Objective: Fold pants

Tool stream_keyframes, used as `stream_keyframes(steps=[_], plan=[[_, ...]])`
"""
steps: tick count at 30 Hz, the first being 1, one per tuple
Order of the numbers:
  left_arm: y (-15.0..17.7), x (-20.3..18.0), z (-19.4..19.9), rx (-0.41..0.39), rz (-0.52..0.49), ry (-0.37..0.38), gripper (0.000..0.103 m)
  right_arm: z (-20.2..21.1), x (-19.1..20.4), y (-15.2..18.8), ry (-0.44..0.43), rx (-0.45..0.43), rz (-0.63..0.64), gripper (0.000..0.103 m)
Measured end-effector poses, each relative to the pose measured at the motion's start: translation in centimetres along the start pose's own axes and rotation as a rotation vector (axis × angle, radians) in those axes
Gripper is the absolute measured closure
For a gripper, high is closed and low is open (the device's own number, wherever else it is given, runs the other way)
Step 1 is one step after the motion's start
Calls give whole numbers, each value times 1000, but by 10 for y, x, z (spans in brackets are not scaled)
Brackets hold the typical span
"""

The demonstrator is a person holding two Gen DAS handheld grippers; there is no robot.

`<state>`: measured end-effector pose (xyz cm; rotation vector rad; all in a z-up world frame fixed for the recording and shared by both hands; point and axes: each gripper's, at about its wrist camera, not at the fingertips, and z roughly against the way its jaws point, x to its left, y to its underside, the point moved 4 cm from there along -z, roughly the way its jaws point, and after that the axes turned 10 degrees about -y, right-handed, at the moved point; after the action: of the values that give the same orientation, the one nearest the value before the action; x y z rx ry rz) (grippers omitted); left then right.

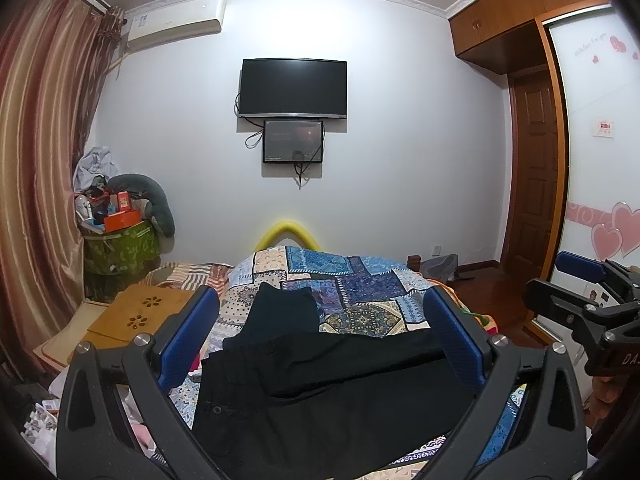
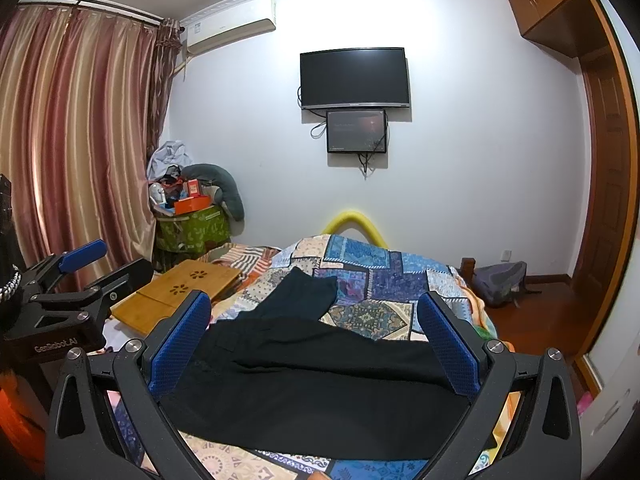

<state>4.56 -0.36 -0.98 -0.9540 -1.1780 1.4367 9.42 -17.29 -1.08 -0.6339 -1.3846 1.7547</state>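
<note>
Black pants (image 1: 320, 384) lie spread on the patchwork bedspread (image 1: 360, 280), one leg reaching toward the far end, the other lying across to the right. My left gripper (image 1: 320, 340) is open and empty, held above the pants with its blue pads (image 1: 188, 340) wide apart. My right gripper (image 2: 316, 344) is open and empty too, above the pants (image 2: 320, 380). The right gripper also shows at the right edge of the left wrist view (image 1: 580, 292). The left gripper shows at the left edge of the right wrist view (image 2: 76, 280).
A wooden lap desk (image 1: 136, 312) lies on the bed's left side. A green bin (image 1: 120, 248) piled with clutter stands in the far left corner by the curtains. A backpack (image 2: 500, 280) sits on the floor to the right. A TV (image 1: 294, 88) hangs on the far wall.
</note>
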Motion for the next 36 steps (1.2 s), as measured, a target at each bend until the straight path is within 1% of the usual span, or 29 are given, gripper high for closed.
stream_keyframes(steps=[17,36], plan=[[1,-2,9,-8,-11,1,0,0,-1,-1,5,0,-11,1],[-1,-5,3,6,0,5,0,-1,1,-1,16,1,-6,1]])
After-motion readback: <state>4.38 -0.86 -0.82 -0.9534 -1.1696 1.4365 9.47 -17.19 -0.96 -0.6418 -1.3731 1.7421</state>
